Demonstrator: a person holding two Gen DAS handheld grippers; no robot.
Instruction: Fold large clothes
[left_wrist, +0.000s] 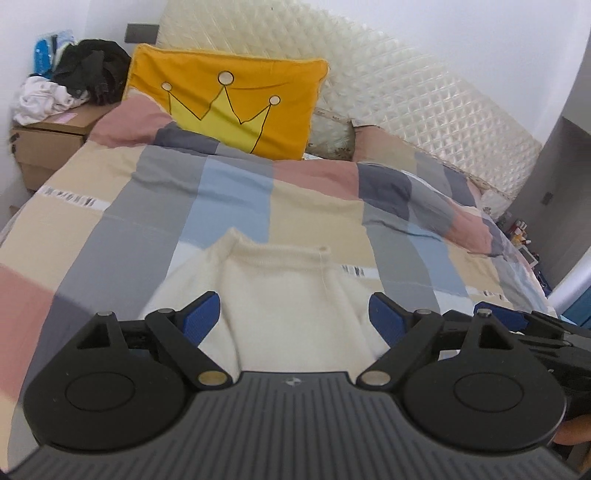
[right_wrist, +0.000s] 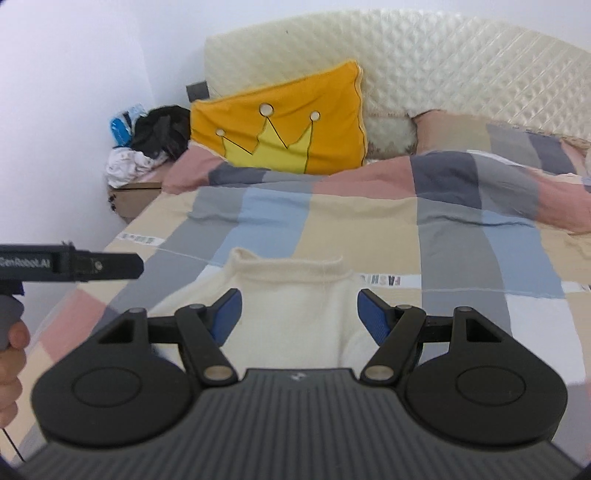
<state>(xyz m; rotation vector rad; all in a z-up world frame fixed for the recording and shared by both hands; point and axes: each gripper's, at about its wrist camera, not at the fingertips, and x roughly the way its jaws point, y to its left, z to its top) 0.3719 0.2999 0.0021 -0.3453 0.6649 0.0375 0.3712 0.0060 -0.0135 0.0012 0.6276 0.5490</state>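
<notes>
A cream knit garment lies flat on the patchwork bed cover, its ribbed edge turned toward the headboard. My left gripper hovers above its near part, jaws wide open, nothing between the blue pads. My right gripper hangs over the same garment, also open and empty. In the right wrist view the left gripper's side shows at the left, held by a hand. The right gripper's finger shows at the left wrist view's right edge.
A yellow crown pillow leans on the quilted cream headboard. The cover is bunched up at the far right. Beside the bed, a cardboard box carries a heap of black and white clothes.
</notes>
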